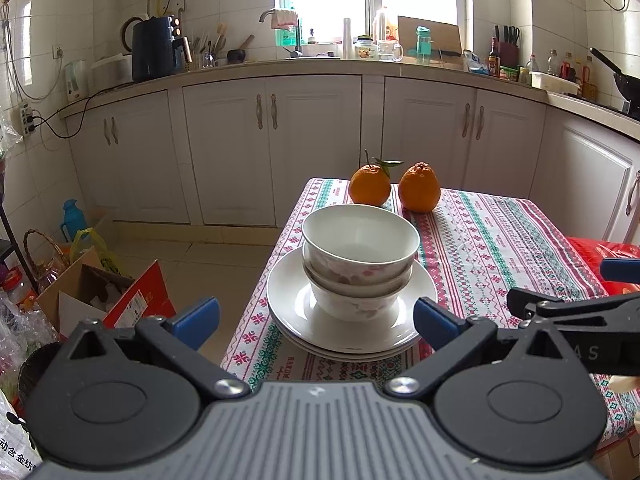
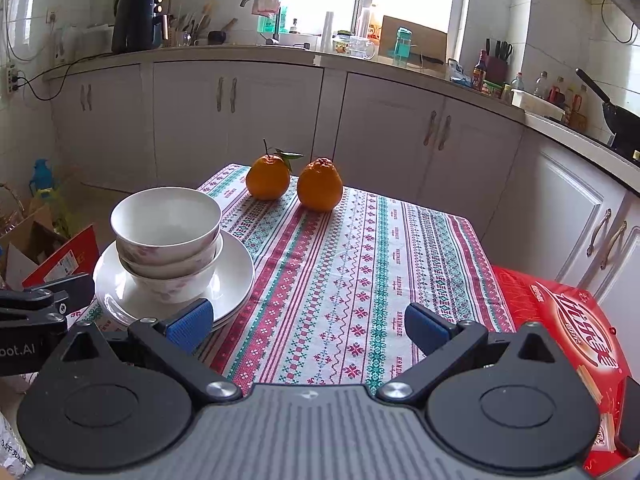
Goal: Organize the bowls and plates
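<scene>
While bowls (image 1: 360,256) top plates (image 1: 352,328), stack overhangs table edge (image 1: 248,312).

Bright daylit kitchen, sharp fisheye views.
The window (image 1: 368,0) is blown out to white; cabinets (image 1: 272,152) bow at the edges, corners darken, and soft shadows lie under the bowls (image 2: 168,248).

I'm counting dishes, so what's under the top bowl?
Under the top bowl, more nested bowls sit on stacked plates. Exact counts can't be seen, since each dish covers most of the next.

Red box (image 2: 560,320) cut off at right edge; lower plates (image 1: 320,350) mostly hidden.
</scene>
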{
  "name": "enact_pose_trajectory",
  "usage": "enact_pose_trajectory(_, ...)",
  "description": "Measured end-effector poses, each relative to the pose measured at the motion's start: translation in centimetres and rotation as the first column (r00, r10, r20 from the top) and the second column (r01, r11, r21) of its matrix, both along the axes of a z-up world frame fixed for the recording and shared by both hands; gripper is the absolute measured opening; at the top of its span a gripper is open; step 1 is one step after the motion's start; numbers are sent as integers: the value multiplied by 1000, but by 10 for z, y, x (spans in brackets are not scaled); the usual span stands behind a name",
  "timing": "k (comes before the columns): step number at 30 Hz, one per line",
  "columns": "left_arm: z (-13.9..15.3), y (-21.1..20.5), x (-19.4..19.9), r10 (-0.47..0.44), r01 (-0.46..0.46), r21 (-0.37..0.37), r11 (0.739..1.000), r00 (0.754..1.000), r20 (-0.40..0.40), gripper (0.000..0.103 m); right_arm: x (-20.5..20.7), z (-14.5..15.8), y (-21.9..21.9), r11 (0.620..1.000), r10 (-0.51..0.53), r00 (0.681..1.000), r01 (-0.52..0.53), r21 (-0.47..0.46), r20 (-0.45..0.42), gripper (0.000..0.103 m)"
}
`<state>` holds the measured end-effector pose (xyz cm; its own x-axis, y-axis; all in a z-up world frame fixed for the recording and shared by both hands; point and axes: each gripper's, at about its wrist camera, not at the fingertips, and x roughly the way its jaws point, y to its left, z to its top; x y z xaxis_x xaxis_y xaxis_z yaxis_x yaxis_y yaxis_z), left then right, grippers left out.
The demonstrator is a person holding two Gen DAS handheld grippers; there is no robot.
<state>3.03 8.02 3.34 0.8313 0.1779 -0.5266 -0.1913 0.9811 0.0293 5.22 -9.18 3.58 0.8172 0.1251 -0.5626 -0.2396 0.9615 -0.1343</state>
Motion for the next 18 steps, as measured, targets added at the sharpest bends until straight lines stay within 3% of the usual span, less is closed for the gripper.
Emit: enact_pose_trajectory(18, 3, 0, 0, 0, 0, -6, 1000, 1000, 3, 102, -3, 2, 0, 1000, -3, 1000, 3, -4, 13, 103)
